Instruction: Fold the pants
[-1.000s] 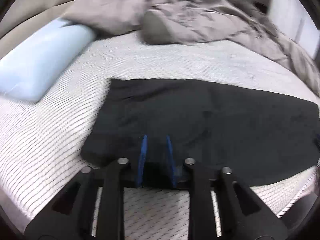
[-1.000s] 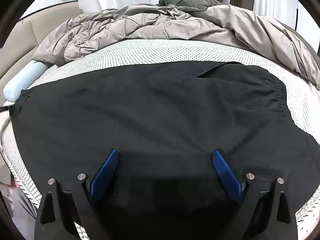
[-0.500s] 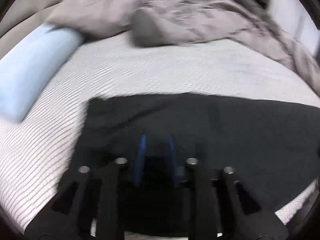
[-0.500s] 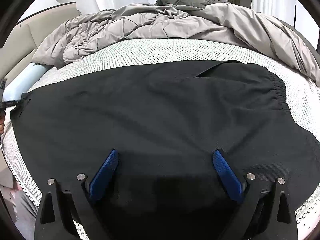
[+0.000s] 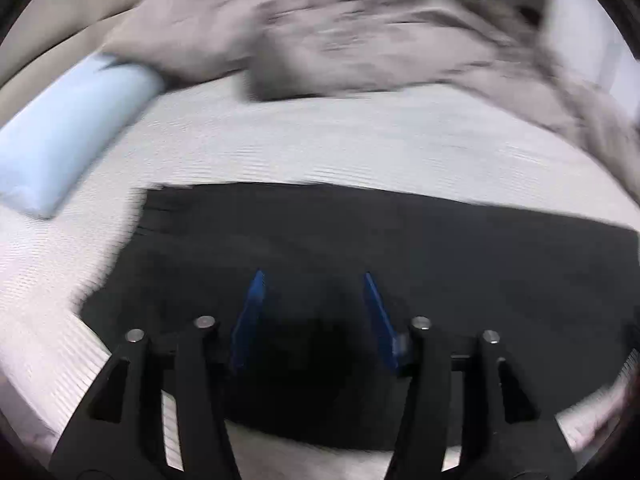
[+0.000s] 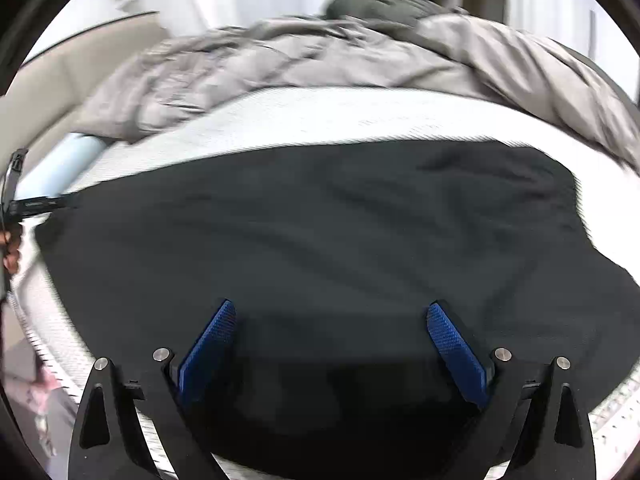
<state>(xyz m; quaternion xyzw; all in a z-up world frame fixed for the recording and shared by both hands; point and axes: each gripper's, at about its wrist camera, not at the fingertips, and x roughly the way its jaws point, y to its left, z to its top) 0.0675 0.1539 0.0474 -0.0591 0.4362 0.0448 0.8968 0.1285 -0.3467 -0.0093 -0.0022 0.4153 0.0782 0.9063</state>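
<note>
Left wrist view: the left gripper (image 5: 312, 280) hangs over the near edge of the black pants (image 5: 360, 248), which lie flat on the bed (image 5: 320, 140). Its blue fingers (image 5: 250, 312) stand parted with dark cloth beneath them, gripping nothing that can be made out; the frame is blurred. A pale blue pillow (image 5: 68, 136) and a grey duvet (image 5: 360, 40) lie beyond.

Right wrist view: the right gripper (image 6: 330, 312) has its fingers (image 6: 208, 348) wide apart above the pants (image 6: 320, 220), holding nothing. The elastic waistband (image 6: 576, 200) sits at the right.

Judgement: for a clean fold, each gripper should pinch the near hem through all layers, lift evenly and carry it across without dragging.
</note>
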